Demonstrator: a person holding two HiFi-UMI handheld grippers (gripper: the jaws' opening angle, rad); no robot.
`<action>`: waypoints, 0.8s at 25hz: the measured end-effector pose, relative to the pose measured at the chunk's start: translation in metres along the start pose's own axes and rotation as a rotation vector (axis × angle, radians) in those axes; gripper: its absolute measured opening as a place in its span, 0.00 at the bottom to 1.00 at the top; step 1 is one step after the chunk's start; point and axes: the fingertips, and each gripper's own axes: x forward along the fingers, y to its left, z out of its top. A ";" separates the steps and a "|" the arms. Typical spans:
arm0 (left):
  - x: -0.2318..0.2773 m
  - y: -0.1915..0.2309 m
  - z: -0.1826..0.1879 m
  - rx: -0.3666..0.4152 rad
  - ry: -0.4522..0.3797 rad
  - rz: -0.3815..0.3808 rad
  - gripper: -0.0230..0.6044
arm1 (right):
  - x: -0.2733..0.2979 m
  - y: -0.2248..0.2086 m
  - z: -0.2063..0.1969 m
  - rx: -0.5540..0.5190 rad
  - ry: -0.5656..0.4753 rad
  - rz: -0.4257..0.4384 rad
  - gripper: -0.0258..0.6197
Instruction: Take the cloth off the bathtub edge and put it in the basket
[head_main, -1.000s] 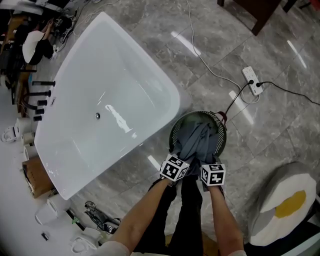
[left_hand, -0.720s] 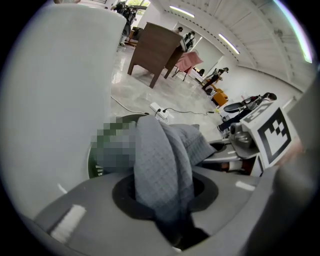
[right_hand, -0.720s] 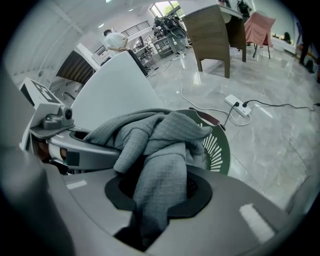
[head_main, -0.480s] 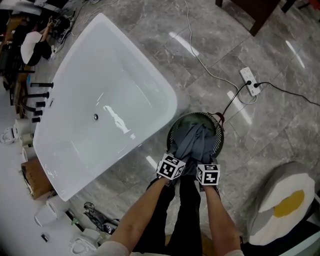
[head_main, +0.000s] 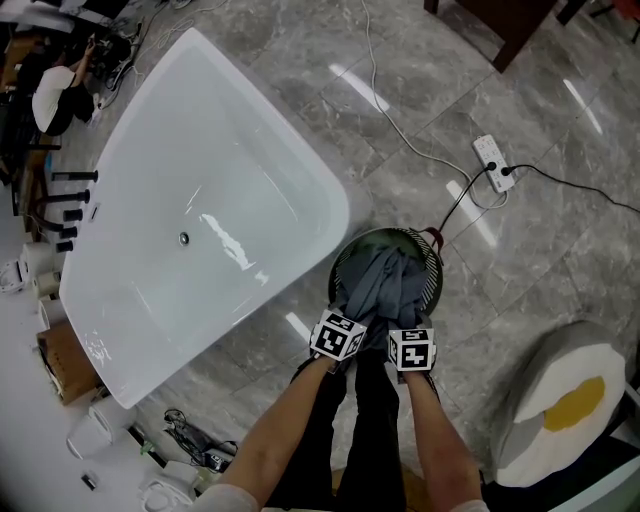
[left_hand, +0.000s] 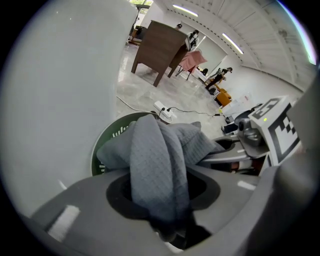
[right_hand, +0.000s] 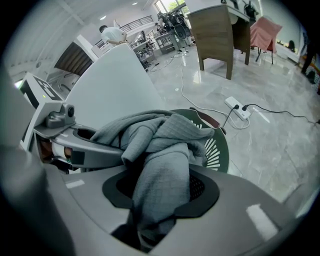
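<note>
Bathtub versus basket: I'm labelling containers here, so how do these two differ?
The bathtub is white, big and oblong; the basket is dark green, small and round. The bathtub holds nothing visible; the basket holds a grey cloth. Both stand on the grey floor.

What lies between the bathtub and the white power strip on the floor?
Bare grey floor, crossed by a thin white cable; the head view shows it.

grey cloth (right_hand: 162, 150) over green basket (right_hand: 218, 150)
</note>
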 end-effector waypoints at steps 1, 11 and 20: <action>0.000 0.001 -0.001 0.004 0.005 0.002 0.35 | -0.001 -0.002 0.000 -0.004 0.004 -0.012 0.26; -0.025 -0.003 0.004 0.067 -0.025 -0.031 0.39 | -0.018 0.033 0.017 -0.021 -0.053 -0.053 0.28; -0.082 -0.019 -0.003 0.222 -0.015 -0.104 0.39 | -0.065 0.080 -0.002 0.093 -0.111 -0.089 0.28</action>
